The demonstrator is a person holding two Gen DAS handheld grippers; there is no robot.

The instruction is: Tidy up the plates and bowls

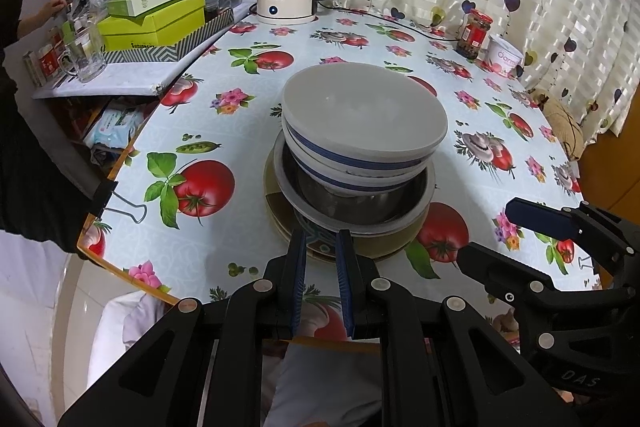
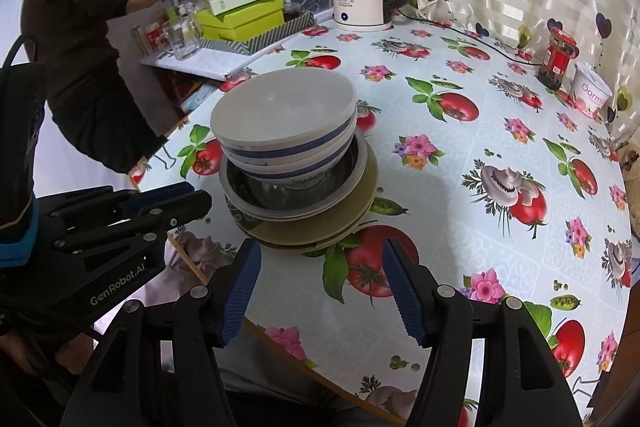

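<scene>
The table point(image 2: 460, 163) carries one stack near its front edge: plates point(image 2: 352, 211) lowest, a steel bowl point(image 2: 304, 187) in them, two blue-banded bowls point(image 2: 284, 131) nested inside that. Before the stack, the right gripper point(image 2: 320, 287) gapes empty; the left gripper point(image 1: 321, 251) is narrowly parted, holding nothing.

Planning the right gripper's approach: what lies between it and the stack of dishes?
Only bare printed tablecloth lies between the right gripper and the stack of dishes, shown in the right wrist view.
</scene>
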